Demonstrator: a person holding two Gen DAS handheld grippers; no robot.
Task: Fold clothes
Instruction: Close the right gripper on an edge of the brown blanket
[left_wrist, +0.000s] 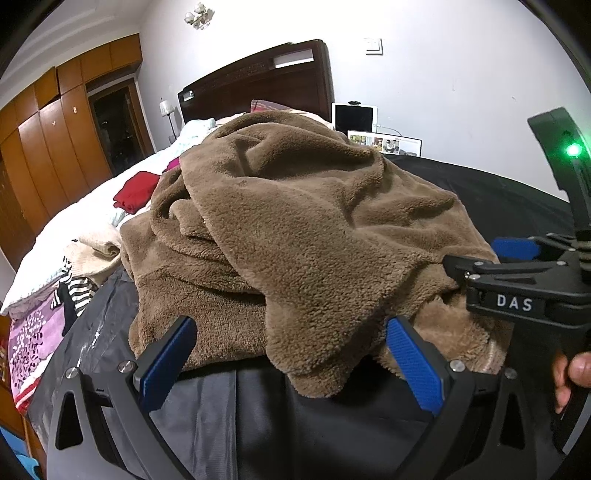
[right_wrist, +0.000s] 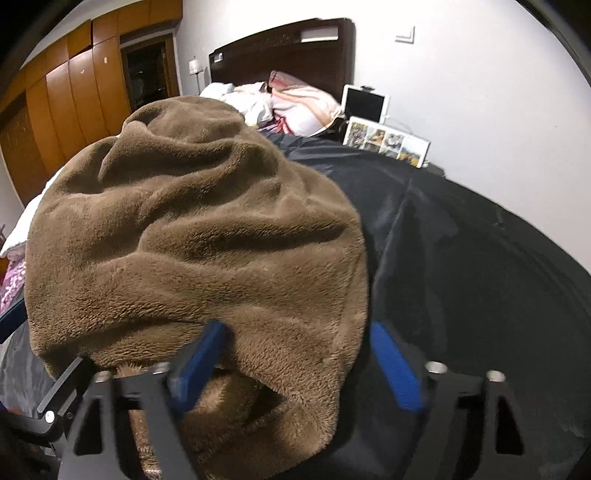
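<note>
Left wrist view, garment: a brown fleece garment lies in a rumpled heap on the black sheet spread over the worktop in front of me.
Left wrist view, my left hand-held gripper: its blue pads stand spread; a hanging lobe of the fleece edge lies between them, and neither pad presses on it.
Left wrist view, my right hand-held gripper: it comes in from the right edge at the garment's right side, my fingers on its handle; from here I cannot tell how its jaws stand.
Left wrist view, surroundings: a bed to the left carries a red garment, a cream piece and a striped piece; a dark headboard stands behind.
Right wrist view, garment: the fleece fills the left and centre, black sheet bare to its right.
Right wrist view, my right hand-held gripper: jaws part spread, the left pad against the fleece, the right pad at its edge over the sheet; a fold lies between them, not pinched.
</note>
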